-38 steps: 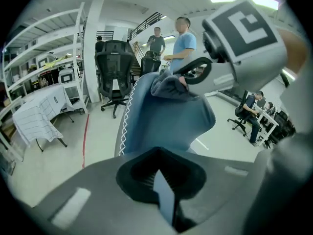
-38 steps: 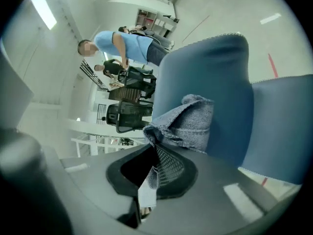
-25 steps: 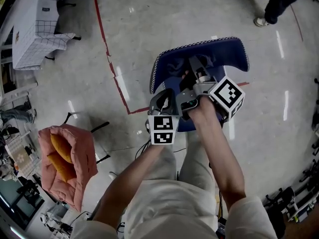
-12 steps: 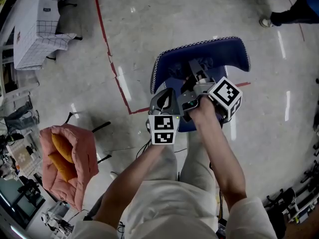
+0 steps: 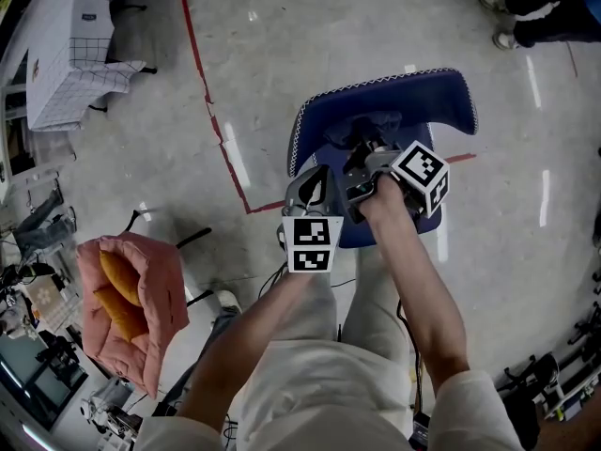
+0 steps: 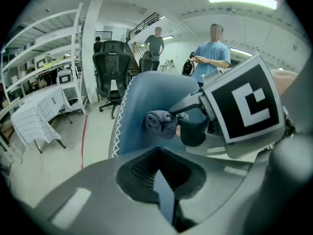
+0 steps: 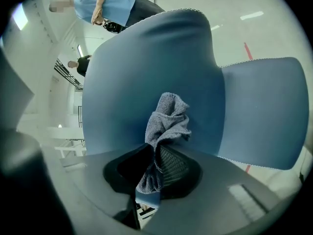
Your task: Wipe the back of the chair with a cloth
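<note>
While you stand over the one blue chair (image 5: 441, 101), you hold two grippers side by side. Your left gripper (image 5: 313, 178) has its jaws pressed together on nothing. Your right gripper (image 7: 151, 180) pinches the one grey cloth (image 7: 168, 121), bunched up against the chair's back.

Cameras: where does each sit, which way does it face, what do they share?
Head view: on the head, facing steeply down at the chair; arms, legs, left gripper, right gripper show.
Left gripper view: on left gripper, facing the chair back; right gripper shows.
Right gripper view: facing the chair back; own fingers clamp the cloth.
All share the chair.
</note>
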Tool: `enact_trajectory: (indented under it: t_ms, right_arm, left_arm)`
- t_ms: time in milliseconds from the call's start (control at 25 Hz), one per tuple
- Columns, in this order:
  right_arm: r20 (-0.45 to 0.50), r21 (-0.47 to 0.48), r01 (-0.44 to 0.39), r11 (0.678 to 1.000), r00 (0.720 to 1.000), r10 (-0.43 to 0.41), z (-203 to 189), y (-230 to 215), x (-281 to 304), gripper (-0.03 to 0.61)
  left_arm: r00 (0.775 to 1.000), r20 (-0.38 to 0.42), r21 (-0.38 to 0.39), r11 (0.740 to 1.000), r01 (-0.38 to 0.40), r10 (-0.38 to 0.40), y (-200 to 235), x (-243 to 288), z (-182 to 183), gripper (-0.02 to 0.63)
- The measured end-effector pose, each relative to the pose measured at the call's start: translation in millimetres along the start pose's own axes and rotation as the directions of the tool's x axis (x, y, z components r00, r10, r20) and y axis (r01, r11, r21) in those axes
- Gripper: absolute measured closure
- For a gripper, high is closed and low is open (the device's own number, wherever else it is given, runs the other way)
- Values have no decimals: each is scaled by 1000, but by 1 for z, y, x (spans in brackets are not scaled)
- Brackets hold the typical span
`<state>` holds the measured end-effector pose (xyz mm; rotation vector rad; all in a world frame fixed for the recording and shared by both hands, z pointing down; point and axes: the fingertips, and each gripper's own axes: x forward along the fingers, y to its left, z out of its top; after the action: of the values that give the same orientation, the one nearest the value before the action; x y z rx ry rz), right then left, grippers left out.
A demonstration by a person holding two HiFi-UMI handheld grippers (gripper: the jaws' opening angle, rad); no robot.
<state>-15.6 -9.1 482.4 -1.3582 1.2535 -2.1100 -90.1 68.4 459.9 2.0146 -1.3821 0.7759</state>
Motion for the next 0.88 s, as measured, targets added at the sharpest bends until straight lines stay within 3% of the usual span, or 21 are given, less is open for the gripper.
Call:
enact_trajectory:
  t_ms: [560, 880]
  right_arm:
    - [13, -47, -144, 988, 989, 145, -2, 42, -19, 514]
    - [15, -62, -143, 988, 990, 144, -3, 57, -23, 514]
  left_arm:
    - [1000, 6, 1, 1000, -6, 6, 7, 0, 7, 614]
    - [1000, 14, -2, 1000, -9, 9, 8, -2, 13, 614]
